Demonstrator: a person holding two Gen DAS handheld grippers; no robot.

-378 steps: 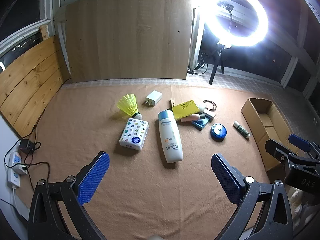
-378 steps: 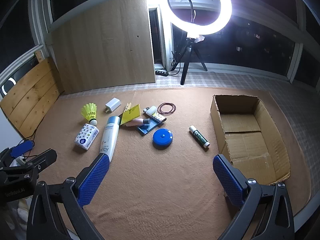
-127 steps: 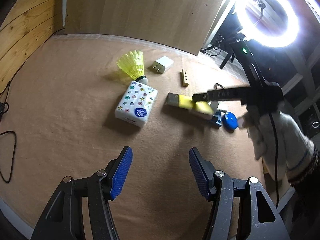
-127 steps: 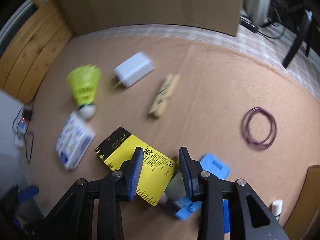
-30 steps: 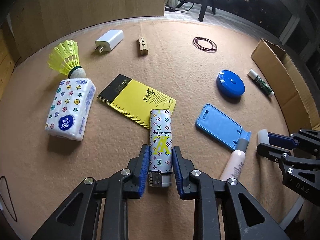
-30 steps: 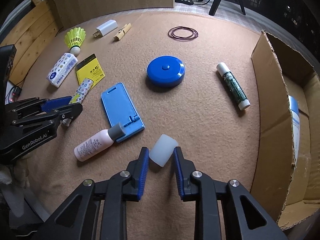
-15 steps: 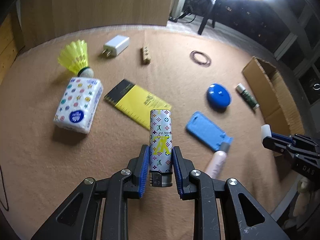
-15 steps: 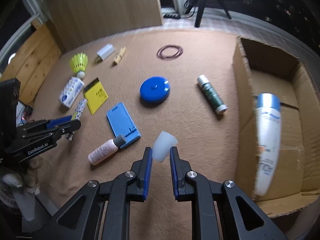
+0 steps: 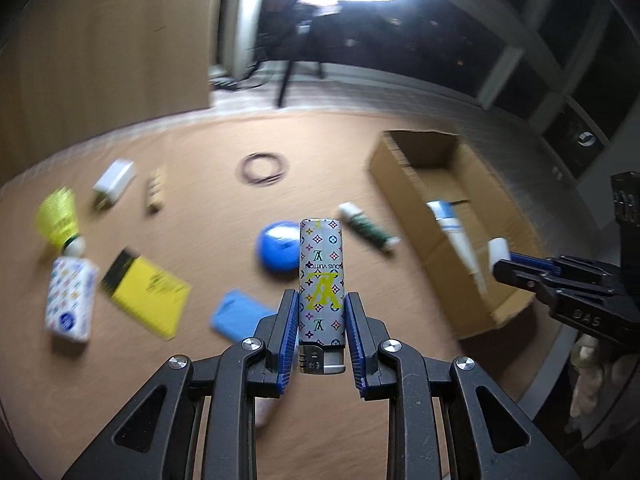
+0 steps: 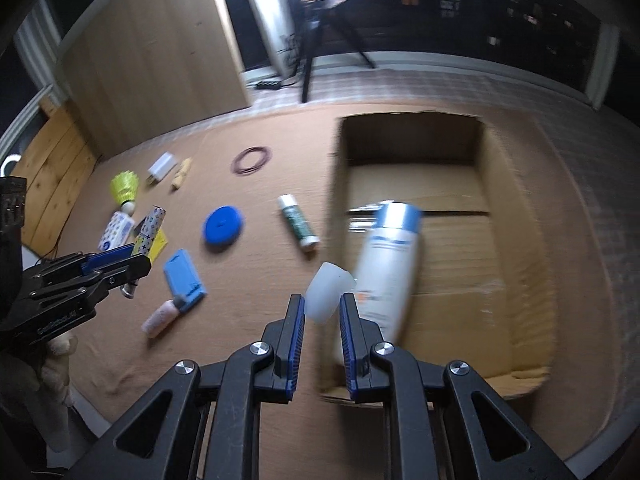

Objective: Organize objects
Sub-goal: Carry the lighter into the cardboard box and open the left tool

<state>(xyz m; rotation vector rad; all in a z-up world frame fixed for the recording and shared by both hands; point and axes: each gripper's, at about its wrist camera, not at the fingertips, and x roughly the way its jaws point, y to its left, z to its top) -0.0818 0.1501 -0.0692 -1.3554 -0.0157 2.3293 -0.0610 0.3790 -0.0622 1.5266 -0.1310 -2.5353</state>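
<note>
A patterned lighter (image 9: pixel 321 280) is clamped in the left gripper (image 9: pixel 321 316) at lower centre; a white cap (image 10: pixel 328 292) is pinched in the right gripper (image 10: pixel 321 312). Both should be carried over the cardboard box (image 10: pixel 520 240), right of frame, and released low, probably beside the bottle (image 10: pixel 386 264).

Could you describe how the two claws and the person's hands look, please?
Both the left claw and the right claw are black angular plastic frames with silver screws and ribbed blue finger pads. White lettering marks their sides: "GenRobot" on the left, "DAS" on the right. The hands appear to wear light knit gloves. No cables show.
</note>
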